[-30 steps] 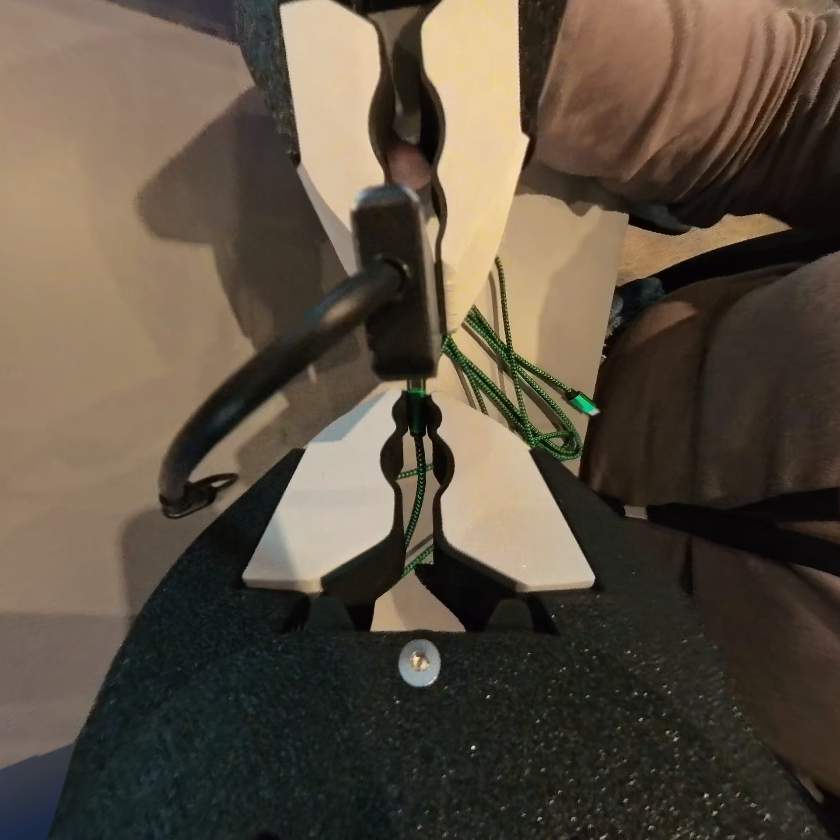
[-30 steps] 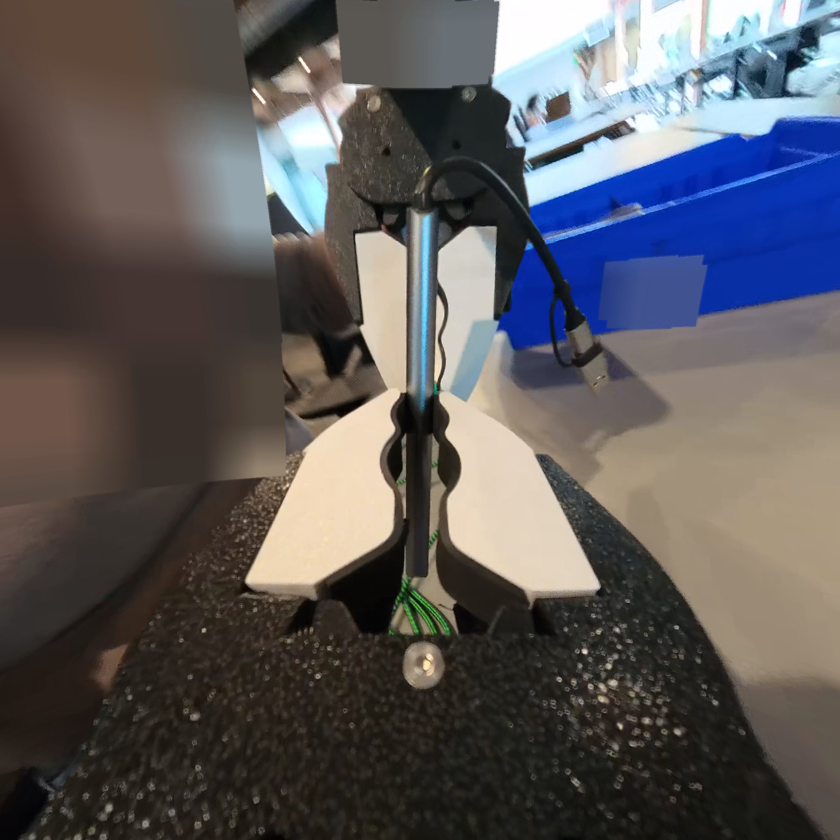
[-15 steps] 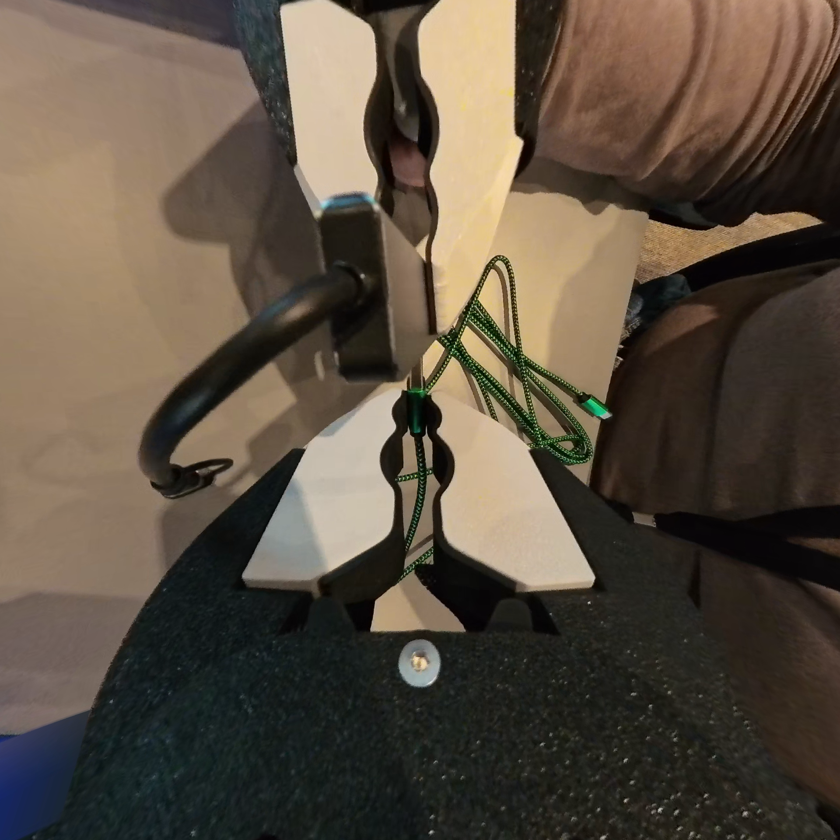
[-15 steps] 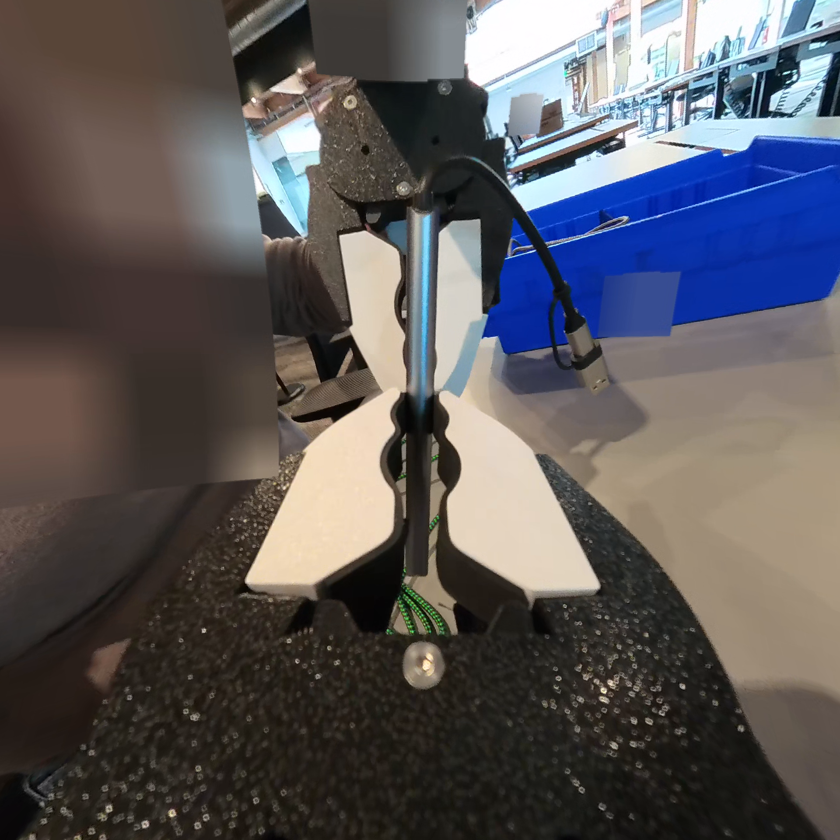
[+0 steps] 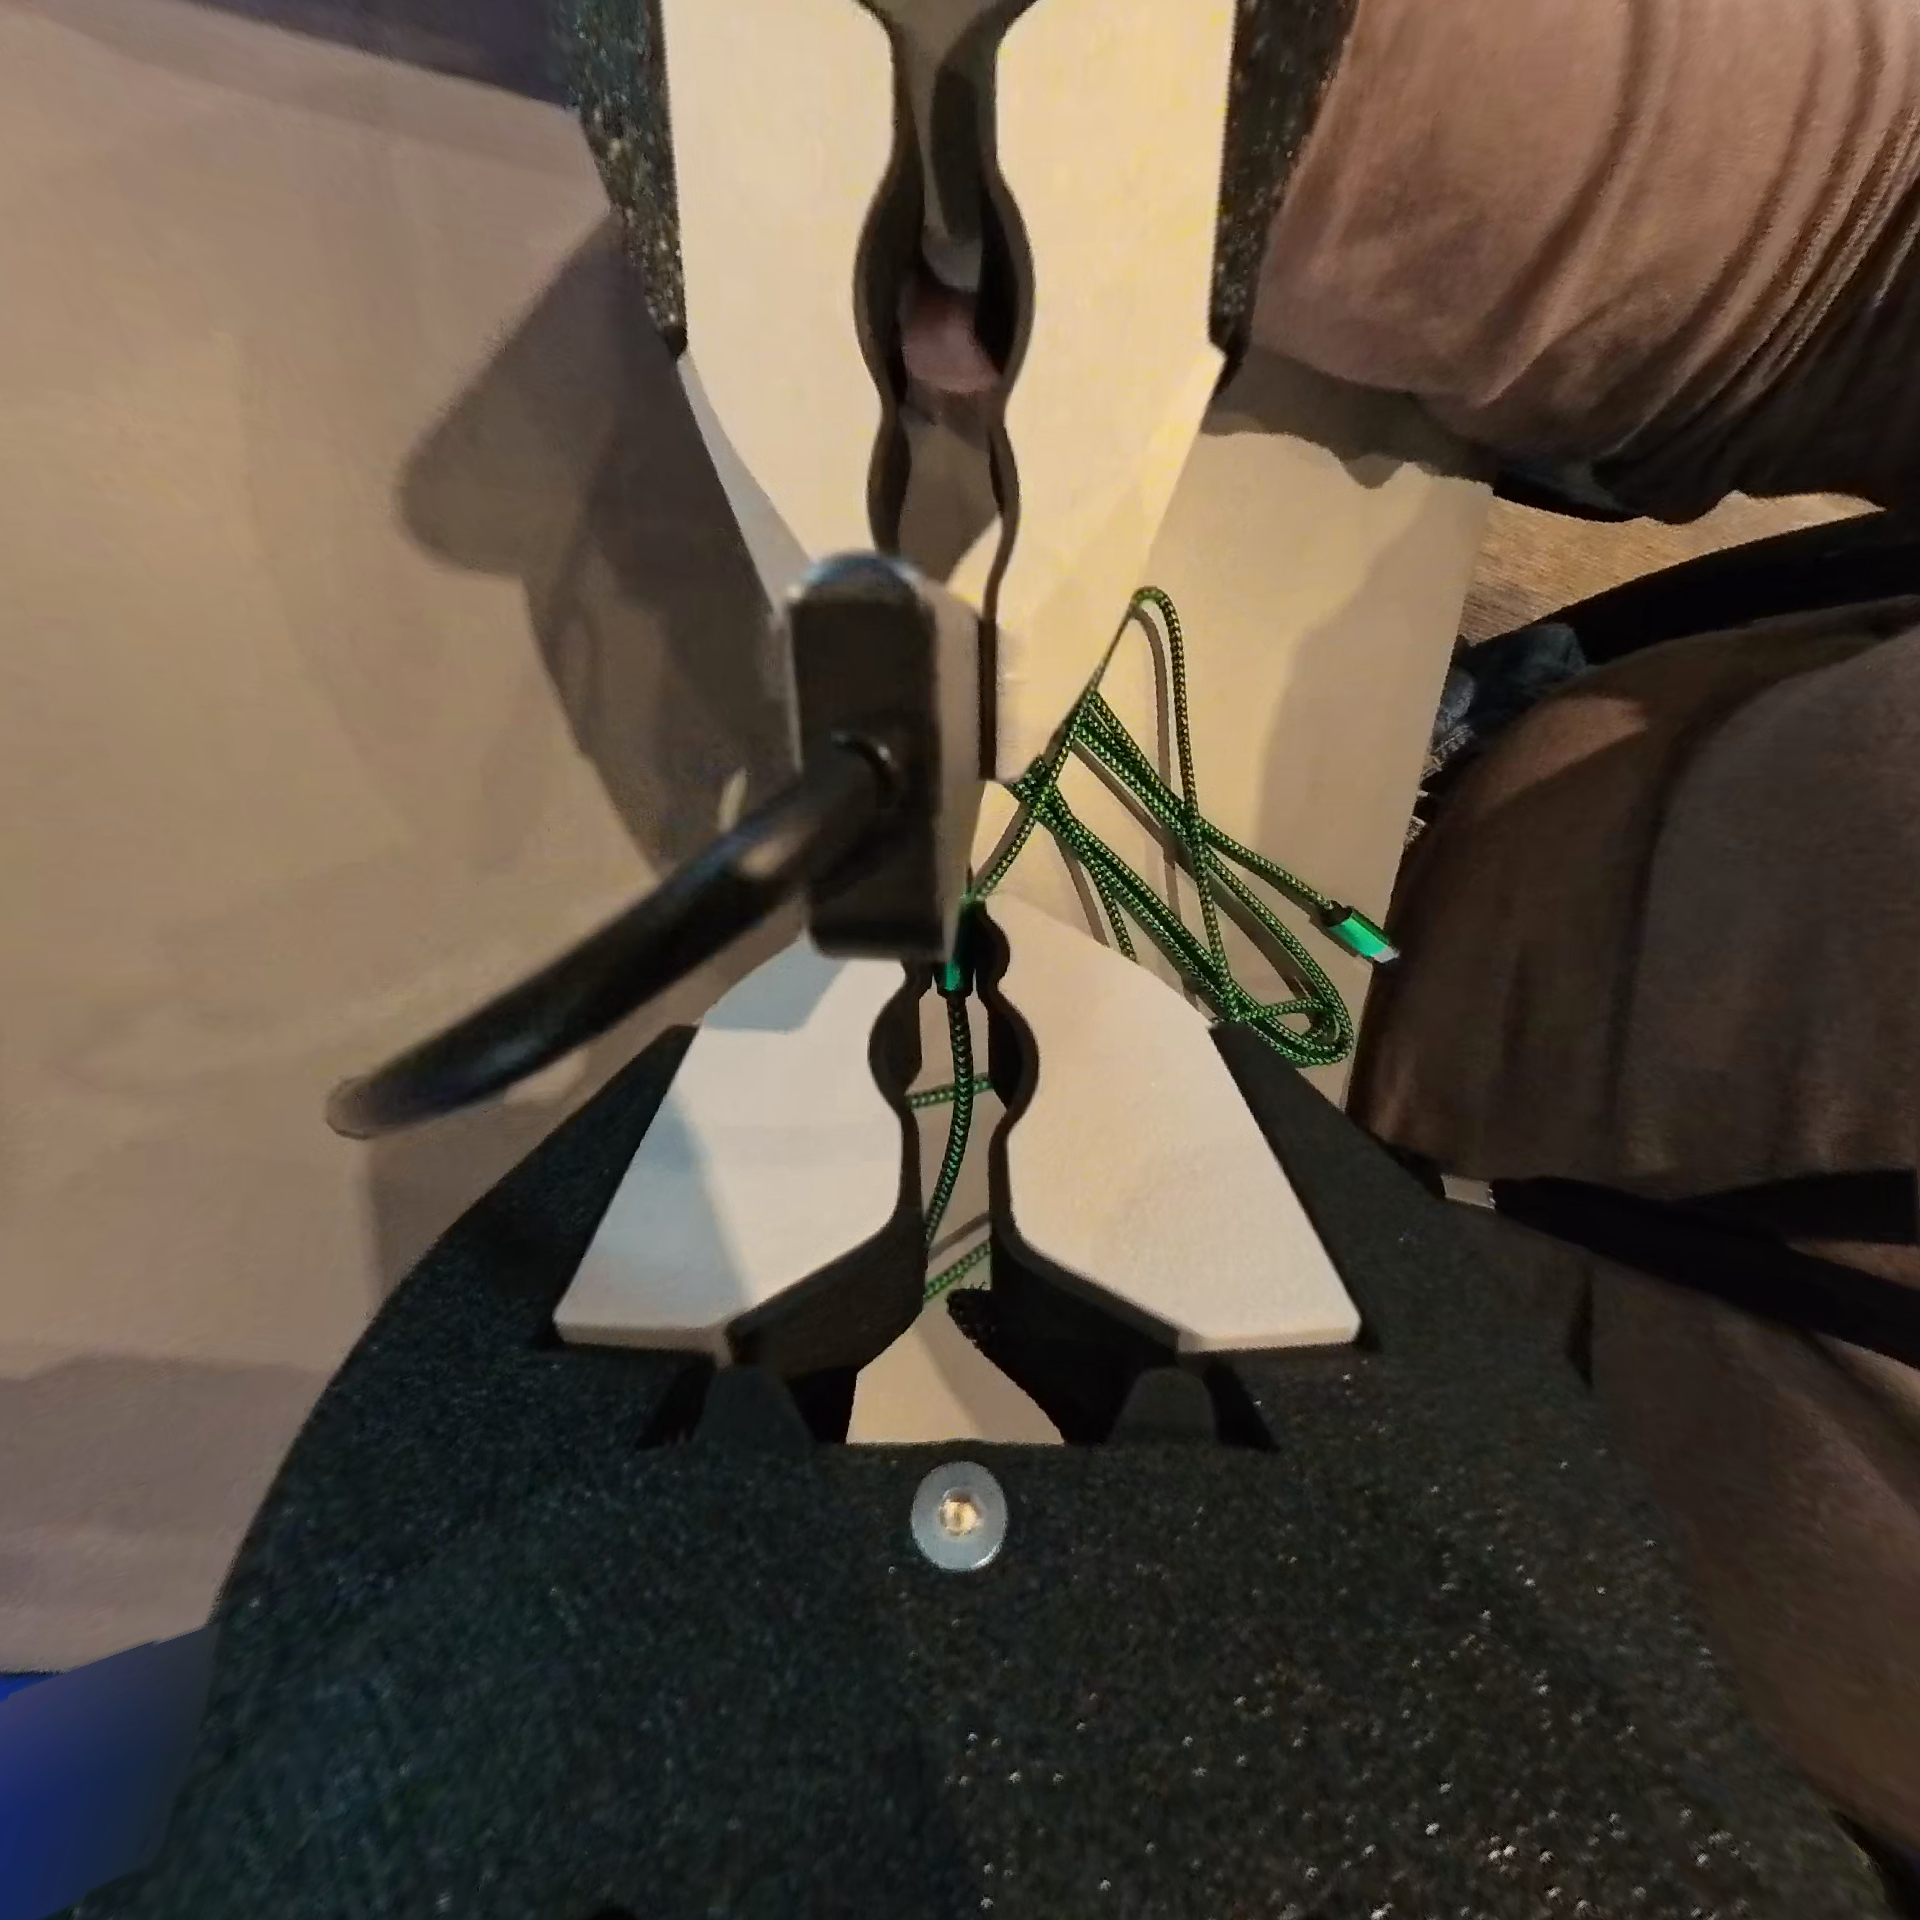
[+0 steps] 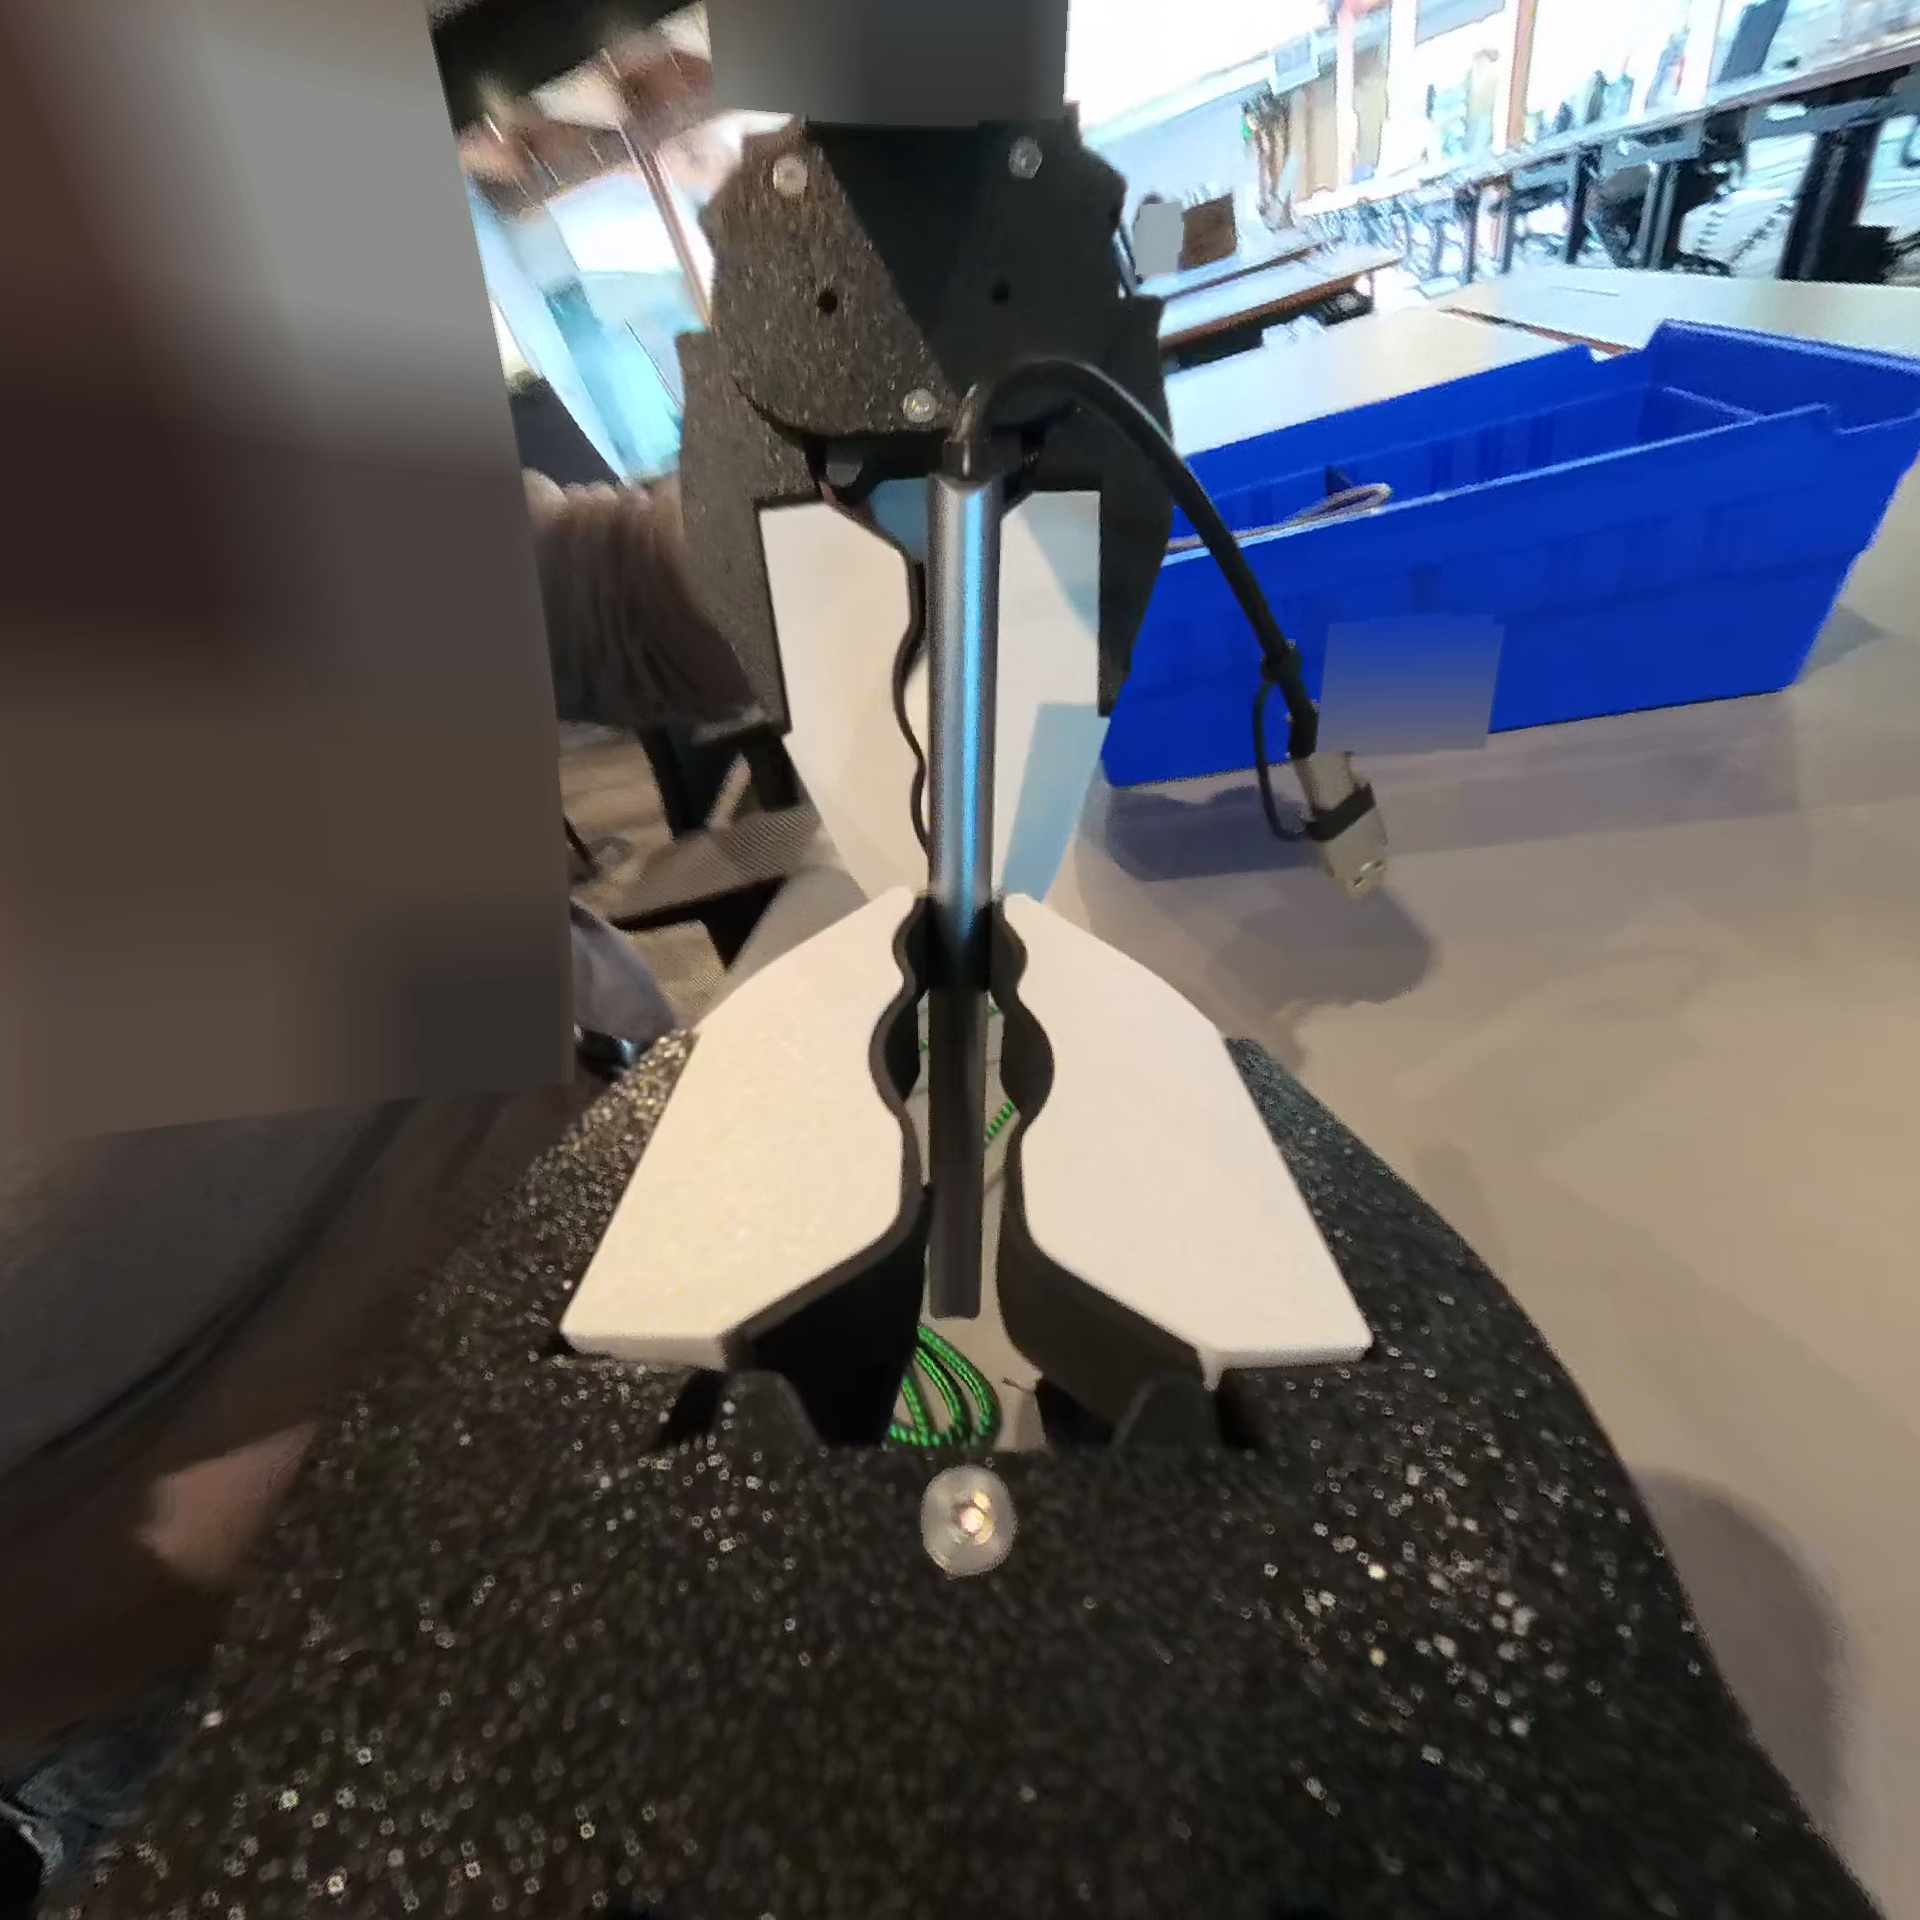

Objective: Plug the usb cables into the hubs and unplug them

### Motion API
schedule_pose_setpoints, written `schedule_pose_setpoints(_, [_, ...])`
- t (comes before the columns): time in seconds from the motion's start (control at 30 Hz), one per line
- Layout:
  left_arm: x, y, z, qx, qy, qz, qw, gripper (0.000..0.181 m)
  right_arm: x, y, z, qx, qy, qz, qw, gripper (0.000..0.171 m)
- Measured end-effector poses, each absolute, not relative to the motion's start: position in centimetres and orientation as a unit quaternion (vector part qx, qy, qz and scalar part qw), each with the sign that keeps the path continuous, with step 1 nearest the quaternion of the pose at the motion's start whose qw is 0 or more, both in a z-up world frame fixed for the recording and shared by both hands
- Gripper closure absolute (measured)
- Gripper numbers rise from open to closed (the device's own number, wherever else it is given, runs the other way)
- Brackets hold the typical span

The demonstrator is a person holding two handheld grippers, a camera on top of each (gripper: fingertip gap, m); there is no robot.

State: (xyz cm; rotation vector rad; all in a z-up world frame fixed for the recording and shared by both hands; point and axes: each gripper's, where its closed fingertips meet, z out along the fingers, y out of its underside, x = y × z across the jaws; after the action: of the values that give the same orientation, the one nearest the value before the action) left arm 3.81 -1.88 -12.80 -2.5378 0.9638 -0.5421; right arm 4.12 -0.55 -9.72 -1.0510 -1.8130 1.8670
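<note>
Left gripper (image 5: 954,961): closed on green cable's plug (image 5: 952,954), at hub's lower end.
Right gripper (image 6: 958,940): clamped on grey hub (image 6: 961,727), edge-on between fingers.
Hub lead (image 6: 1226,561): hangs free above table (image 6: 1558,1091).

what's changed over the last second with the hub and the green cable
The grey hub, in the right gripper, swung left in the left wrist view, then back toward centre, nearly meeting the green cable's plug in the left gripper. Both grips stayed shut; the hub's own black lead still dangles.
</note>
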Motion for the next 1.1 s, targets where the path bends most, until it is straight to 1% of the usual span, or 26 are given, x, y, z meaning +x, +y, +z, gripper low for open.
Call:
schedule_pose_setpoints(0.03, [3.8, -1.9, -12.9, -0.903, 0.339, -0.192, 0.182, 0.174, 4.1, -0.6, -9.8, -0.371, -0.641, 0.650, 0.170, 0.162])
schedule_pose_setpoints(0.2, [3.8, -2.0, -13.6, -0.908, 0.348, -0.172, 0.160, 0.174, 3.9, -1.0, -10.8, -0.377, -0.666, 0.621, 0.172, 0.162])
schedule_pose_setpoints(0.33, [3.7, -1.6, -13.6, -0.905, 0.358, -0.154, 0.172, 0.175, 3.8, -0.9, -10.7, -0.380, -0.665, 0.619, 0.175, 0.162])
schedule_pose_setpoints(0.5, [3.3, -1.7, -14.3, -0.904, 0.382, -0.114, 0.153, 0.175, 3.6, -1.2, -11.5, -0.384, -0.686, 0.588, 0.189, 0.161])
schedule_pose_setpoints(0.7, [3.4, -1.3, -13.9, -0.900, 0.354, -0.184, 0.177, 0.173, 3.1, -0.7, -10.7, -0.397, -0.652, 0.617, 0.191, 0.162])
schedule_pose_setpoints(0.73, [3.6, -1.1, -13.6, -0.898, 0.339, -0.206, 0.191, 0.173, 2.9, -0.7, -10.4, -0.398, -0.641, 0.628, 0.189, 0.162])
schedule_pose_setpoints(0.77, [3.8, -0.9, -13.3, -0.895, 0.323, -0.228, 0.209, 0.164, 2.9, -0.6, -10.0, -0.396, -0.630, 0.641, 0.189, 0.162])
schedule_pose_setpoints(0.87, [3.3, -0.7, -12.8, -0.886, 0.302, -0.246, 0.250, 0.128, 2.9, -0.1, -9.0, -0.393, -0.610, 0.657, 0.204, 0.163])
schedule_pose_setpoints(0.9, [3.1, -0.6, -12.6, -0.881, 0.300, -0.245, 0.272, 0.126, 3.0, 0.1, -8.8, -0.393, -0.604, 0.661, 0.207, 0.163])
schedule_pose_setpoints(0.97, [2.8, -0.3, -12.0, -0.863, 0.301, -0.251, 0.320, 0.133, 3.2, 0.5, -8.4, -0.392, -0.587, 0.677, 0.211, 0.163])
schedule_pose_setpoints(1.03, [2.7, 0.0, -11.1, -0.845, 0.290, -0.266, 0.363, 0.135, 3.1, 0.8, -8.0, -0.392, -0.575, 0.685, 0.217, 0.162])
schedule_pose_setpoints(1.1, [2.9, 0.2, -9.8, -0.818, 0.284, -0.295, 0.405, 0.141, 3.0, 0.9, -7.6, -0.390, -0.565, 0.689, 0.233, 0.162])
